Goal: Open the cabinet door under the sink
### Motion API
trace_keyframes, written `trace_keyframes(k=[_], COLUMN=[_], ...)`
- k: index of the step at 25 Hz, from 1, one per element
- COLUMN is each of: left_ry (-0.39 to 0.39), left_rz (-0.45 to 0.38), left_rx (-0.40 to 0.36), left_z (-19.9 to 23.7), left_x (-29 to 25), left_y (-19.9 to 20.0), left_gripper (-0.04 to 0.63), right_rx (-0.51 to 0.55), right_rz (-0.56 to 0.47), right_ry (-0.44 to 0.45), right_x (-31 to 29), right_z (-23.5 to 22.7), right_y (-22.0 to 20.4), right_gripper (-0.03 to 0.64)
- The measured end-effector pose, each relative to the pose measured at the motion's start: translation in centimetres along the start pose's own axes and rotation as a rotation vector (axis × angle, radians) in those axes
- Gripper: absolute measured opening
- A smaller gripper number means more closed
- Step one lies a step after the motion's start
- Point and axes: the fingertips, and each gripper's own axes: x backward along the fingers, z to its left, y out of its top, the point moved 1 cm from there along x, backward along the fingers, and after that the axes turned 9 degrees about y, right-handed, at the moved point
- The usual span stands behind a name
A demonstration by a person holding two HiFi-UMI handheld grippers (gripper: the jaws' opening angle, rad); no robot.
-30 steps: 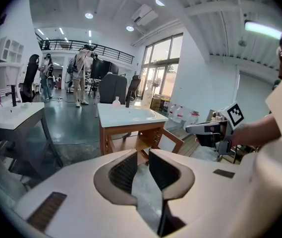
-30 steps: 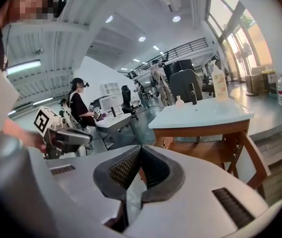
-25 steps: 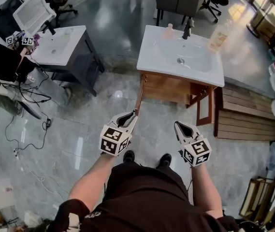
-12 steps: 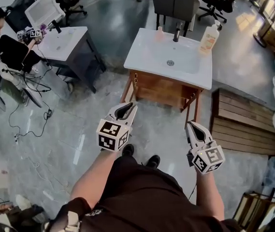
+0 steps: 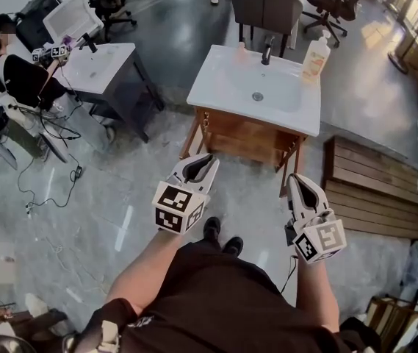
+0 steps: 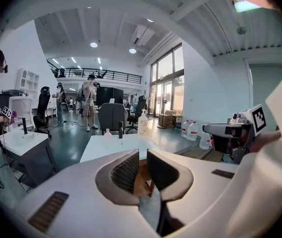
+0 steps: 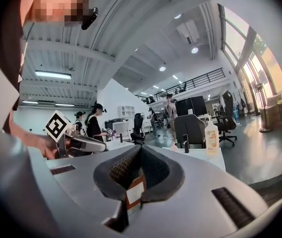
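Left gripper (image 5: 200,160): narrow gap, jaws just been closing, empty.
Right gripper (image 5: 297,180): closed, empty.
Risk: closed jaws could skid off the cabinet (image 5: 242,134) door.

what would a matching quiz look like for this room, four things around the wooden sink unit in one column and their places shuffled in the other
Things
1. tall pump bottle with an orange label
2. dark metal tap
3. grey padded chair
4. slatted wooden platform

Places
a. on the floor behind the sink unit
b. on the floor to the right of the wooden cabinet
c. back right corner of the white sink top
d. back middle of that top

Pairs: 1-c, 2-d, 3-a, 4-b
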Motion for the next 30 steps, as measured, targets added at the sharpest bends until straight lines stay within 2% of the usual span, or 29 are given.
trace_keyframes(k=[12,18,22,27,30], left_ry=[0.028,0.032,0.019,0.01,0.02], left_rz=[-0.087,-0.082,-0.08,-0.114,-0.141], left_rx=[-0.033,-0.036,0.004,0.019,-0.01], left_z=[1.6,3.8,5.5,7.7,9.6], left_x=[-0.1,-0.6,-1.3,-2.2,-2.4], left_y=[0.8,0.7,0.9,1.4,1.7], left_gripper=[0.052,0.049,0.046,0.039,0.037], right_rx=[0.048,0.06,0.059,0.083,0.118], right_rz=[0.004,-0.009,-0.01,-0.039,-0.058], right_ry=[-0.007,-0.024,-0.028,-0.083,-0.106], right_x=[-2.7,-4.6,-6.6,-10.3,-12.9], right_z=[-0.6,-0.2,0.3,1.5,2.7], right_y=[1.1,1.2,0.7,0.8,1.3], right_gripper=[0.011,0.011,0.011,0.011,0.011])
